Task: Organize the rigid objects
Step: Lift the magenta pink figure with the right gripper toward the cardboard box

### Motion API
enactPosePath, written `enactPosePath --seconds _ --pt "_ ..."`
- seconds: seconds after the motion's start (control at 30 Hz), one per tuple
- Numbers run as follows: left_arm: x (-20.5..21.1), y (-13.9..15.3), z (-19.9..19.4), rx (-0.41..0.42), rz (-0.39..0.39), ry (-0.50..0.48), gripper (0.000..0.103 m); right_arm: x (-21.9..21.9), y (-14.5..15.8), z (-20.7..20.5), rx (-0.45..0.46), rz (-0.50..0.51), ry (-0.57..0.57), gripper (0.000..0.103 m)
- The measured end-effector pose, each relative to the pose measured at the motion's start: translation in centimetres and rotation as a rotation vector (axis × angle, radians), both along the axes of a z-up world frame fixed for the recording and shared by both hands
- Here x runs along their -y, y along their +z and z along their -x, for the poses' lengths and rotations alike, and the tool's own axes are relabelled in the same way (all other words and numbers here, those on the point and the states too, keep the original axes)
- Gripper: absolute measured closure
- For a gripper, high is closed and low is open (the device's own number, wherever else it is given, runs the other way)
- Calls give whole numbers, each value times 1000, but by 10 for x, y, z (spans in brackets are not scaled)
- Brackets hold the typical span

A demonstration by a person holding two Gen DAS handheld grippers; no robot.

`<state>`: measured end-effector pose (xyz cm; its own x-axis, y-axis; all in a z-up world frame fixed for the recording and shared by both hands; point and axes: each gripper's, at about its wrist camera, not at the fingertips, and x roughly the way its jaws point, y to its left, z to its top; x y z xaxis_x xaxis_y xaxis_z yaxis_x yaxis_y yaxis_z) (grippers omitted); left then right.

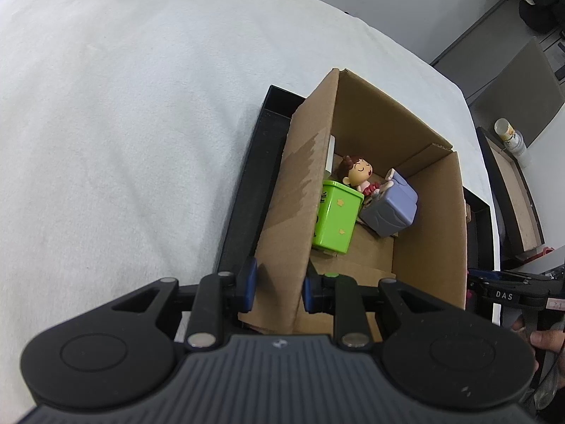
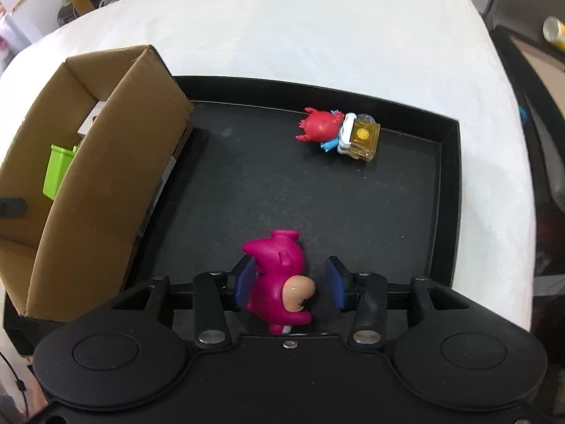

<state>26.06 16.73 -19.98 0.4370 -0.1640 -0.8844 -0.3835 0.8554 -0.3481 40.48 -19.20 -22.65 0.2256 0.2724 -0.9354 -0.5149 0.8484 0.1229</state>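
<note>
left gripper (image 1: 277, 288) clamps the brown cardboard box (image 1: 303, 190) wall, steadying it in the black tray (image 2: 448, 190). right gripper (image 2: 289, 282) jaws stand apart around the magenta plastic figurine (image 2: 279, 279), near the tray's front edge.

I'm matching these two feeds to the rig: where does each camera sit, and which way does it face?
Left wrist: sits on the left gripper, looking steeply down into the brown cardboard box, whose wall its pads clamp; a hand shows at right.
Right wrist: sits on the right gripper, looking down at the black tray; the magenta toy figure lies between its open pads.
Shared: the box, the tray, the green plastic toy bin and the white cloth-covered table.
</note>
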Motion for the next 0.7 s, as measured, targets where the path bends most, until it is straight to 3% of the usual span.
enactPosePath --seconds 0.33,0.47,0.7 --pt "0 0 0 0 0 0 79 -16 -4 6 20 53 72 53" --pt "0 1 0 0 0 0 79 -24 -1 13 51 79 110 45" --pt "0 1 1 3 1 0 79 -34 -5 20 63 123 132 45"
